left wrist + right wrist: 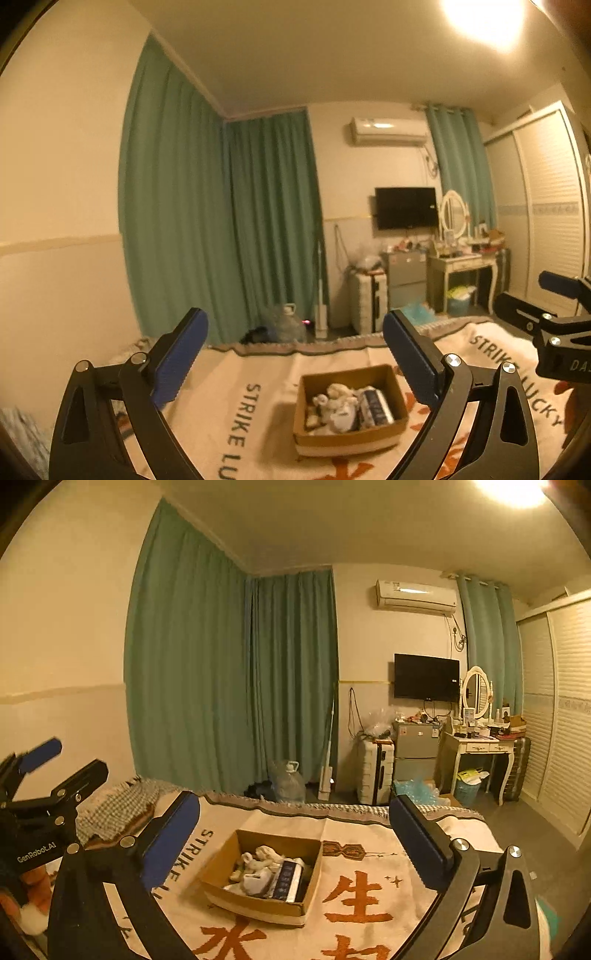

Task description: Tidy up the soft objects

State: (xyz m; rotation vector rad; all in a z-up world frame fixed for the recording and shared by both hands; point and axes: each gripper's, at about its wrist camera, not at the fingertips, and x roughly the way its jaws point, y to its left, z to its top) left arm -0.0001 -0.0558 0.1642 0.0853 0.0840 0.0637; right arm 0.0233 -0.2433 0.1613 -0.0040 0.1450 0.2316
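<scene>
A brown cardboard box [397,397] sits on a cream blanket [258,369] printed "STRIKE LUCKY" on the bed. It holds several soft items: pale plush pieces [334,400] and a folded blue-striped cloth [376,408]. The box also shows in the right wrist view [218,864], with the plush pieces [258,864] and the cloth [288,880]. My left gripper [295,360] is open and empty, raised above the blanket before the box. My right gripper [295,843] is open and empty, raised over the box. Each gripper shows at the other view's edge: the right one [532,299], the left one [66,757].
Green curtains [229,686] hang behind the bed. A water jug [290,781], a white suitcase [375,771], a small fridge [415,753], a dressing table with a mirror [480,746] and a wardrobe [557,709] stand beyond the foot of the bed. A checked cloth [122,808] lies at the blanket's left.
</scene>
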